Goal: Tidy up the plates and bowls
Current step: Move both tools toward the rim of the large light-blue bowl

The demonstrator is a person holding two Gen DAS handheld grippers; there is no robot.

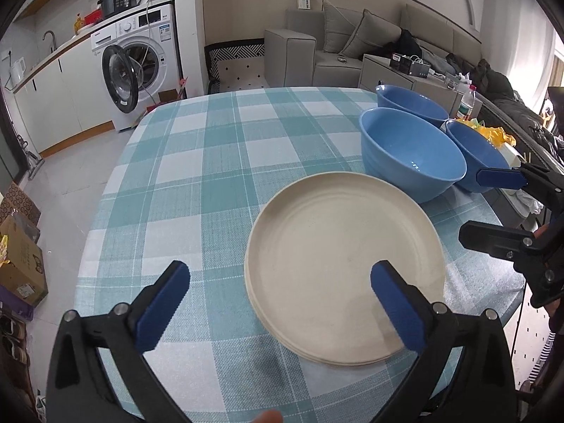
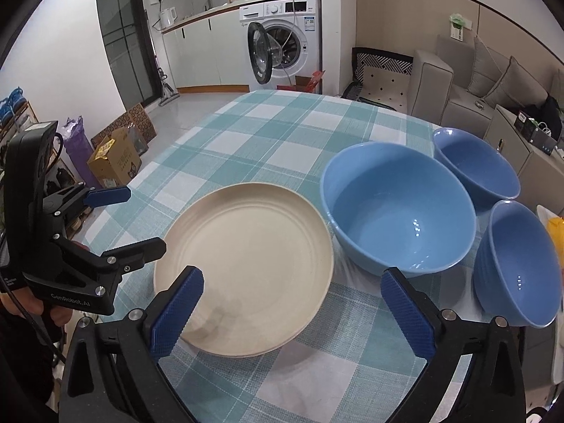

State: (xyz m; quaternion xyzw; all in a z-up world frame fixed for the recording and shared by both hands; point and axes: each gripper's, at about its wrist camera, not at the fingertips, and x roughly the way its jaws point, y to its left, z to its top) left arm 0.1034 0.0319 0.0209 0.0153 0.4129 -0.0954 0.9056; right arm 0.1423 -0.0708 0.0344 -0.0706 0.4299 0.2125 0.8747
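Right wrist view showed, at far left, the left gripper (image 2: 116, 218) with its jaws spread wide and nothing between them, hovering beside the left rim of the cream plates (image 2: 246, 268). The plates lay as a neat stack near the front of the checked tablecloth (image 2: 268, 134); the left wrist view showed several thin rims (image 1: 352, 361) nested at the stack's near edge. The right gripper (image 2: 292, 312) likewise stood fully open and empty, one finger over the near part of the top plate, the other over bare cloth.

Right of the stack, just beside it and possibly touching at the rim, sat the large blue bowl (image 2: 398, 208). Two smaller blue bowls followed: one behind (image 2: 476, 165), one nearer and tilted toward the camera (image 2: 518, 264).

Handling judgement:
- Plates appeared rigid, matte and probably fairly light; whether ceramic or a composite could not be told. The shallow upturned rim offered the only purchase, so a pinch across the rim, one finger inside and one beneath the lip, seemed appropriate.
- A stack lifted by one rim would likely tip or slide apart; opposing holds, one gripper per side, seemed safer.
- Bowls looked glazed, smooth and breakable, therefore slippery under the pads. The wall just below the rim seemed the practical hold.
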